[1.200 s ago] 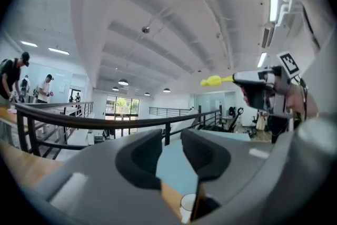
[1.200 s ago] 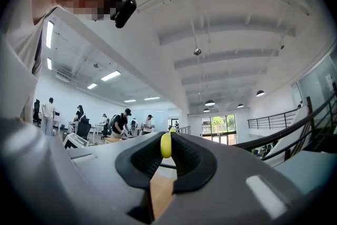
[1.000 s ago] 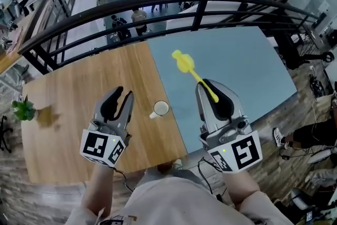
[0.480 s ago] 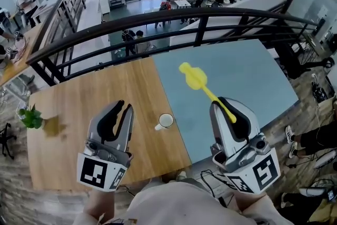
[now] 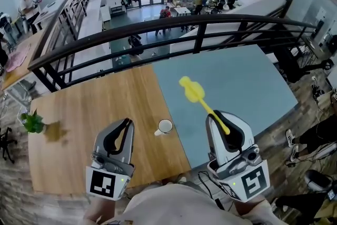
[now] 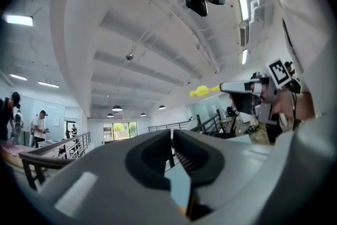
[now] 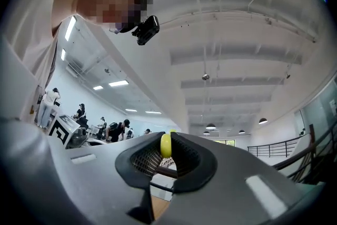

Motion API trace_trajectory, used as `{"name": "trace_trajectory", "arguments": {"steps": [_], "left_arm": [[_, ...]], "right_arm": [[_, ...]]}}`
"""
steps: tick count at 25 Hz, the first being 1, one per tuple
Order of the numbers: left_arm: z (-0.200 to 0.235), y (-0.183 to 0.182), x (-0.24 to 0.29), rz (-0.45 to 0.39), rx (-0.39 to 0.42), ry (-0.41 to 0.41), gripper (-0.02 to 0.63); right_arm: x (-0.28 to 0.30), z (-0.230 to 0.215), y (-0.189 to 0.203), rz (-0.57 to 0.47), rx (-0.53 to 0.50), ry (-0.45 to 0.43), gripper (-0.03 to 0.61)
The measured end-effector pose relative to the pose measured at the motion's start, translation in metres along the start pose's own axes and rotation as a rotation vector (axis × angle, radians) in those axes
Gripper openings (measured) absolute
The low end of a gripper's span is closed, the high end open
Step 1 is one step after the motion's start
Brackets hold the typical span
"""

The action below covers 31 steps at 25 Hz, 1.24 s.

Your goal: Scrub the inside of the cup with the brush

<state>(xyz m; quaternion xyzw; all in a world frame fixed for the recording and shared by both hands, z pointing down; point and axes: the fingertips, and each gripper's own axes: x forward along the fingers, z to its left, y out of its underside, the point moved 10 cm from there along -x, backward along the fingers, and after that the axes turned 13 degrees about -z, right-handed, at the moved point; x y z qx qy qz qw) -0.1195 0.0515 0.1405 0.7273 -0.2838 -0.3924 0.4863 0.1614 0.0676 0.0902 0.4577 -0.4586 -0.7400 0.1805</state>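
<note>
Two grippers hang over the near edge of the table [image 5: 79,108], which is wood on the left and blue on the right. The left gripper [image 5: 126,124] is over the wood. Its jaws have just been closing and now sit together with nothing between them. The right gripper [image 5: 221,117] is clamped on the handle of the yellow brush [image 5: 194,91], whose head sticks out far-left over the blue half. The white cup [image 5: 165,126] stands upright on the wood right by the seam, between the two grippers and touched by neither, with its handle pointing near-left. The brush head is beyond the cup, apart from it. A potted plant [image 5: 32,122] sits at the left edge, well apart. A black railing [image 5: 158,34] runs along the far side, with people [image 5: 136,42] on the floor below.
</note>
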Motion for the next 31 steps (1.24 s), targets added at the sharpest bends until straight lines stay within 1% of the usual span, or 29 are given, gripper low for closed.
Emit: {"name": "trace_trajectory", "arguments": {"steps": [4, 7, 12, 16, 18, 25, 31], "left_arm": [[-0.01, 0.009, 0.0, 0.045, -0.042, 0.029, 0.003], [-0.014, 0.011, 0.006, 0.057, -0.048, 0.042, 0.003], [-0.02, 0.009, 0.013, 0.063, -0.05, 0.046, 0.003], [-0.024, 0.004, 0.019, 0.055, -0.041, 0.053, 0.003], [-0.024, 0.004, 0.018, 0.05, -0.034, 0.05, 0.003], [-0.026, 0.008, 0.013, 0.063, -0.028, 0.056, 0.003], [-0.029, 0.007, 0.013, 0.09, -0.008, 0.062, 0.003]], "right_arm": [[-0.003, 0.004, 0.011, 0.033, 0.001, -0.014, 0.034], [-0.002, 0.003, 0.013, 0.033, 0.005, -0.021, 0.034], [-0.005, -0.003, 0.008, 0.04, -0.062, -0.065, 0.034], [-0.004, -0.007, 0.004, 0.048, -0.066, -0.062, 0.034], [-0.003, -0.006, 0.004, 0.044, -0.07, -0.076, 0.034], [-0.007, -0.002, 0.01, 0.05, -0.054, -0.093, 0.034], [-0.007, -0.002, 0.008, 0.062, -0.063, -0.114, 0.034]]}}
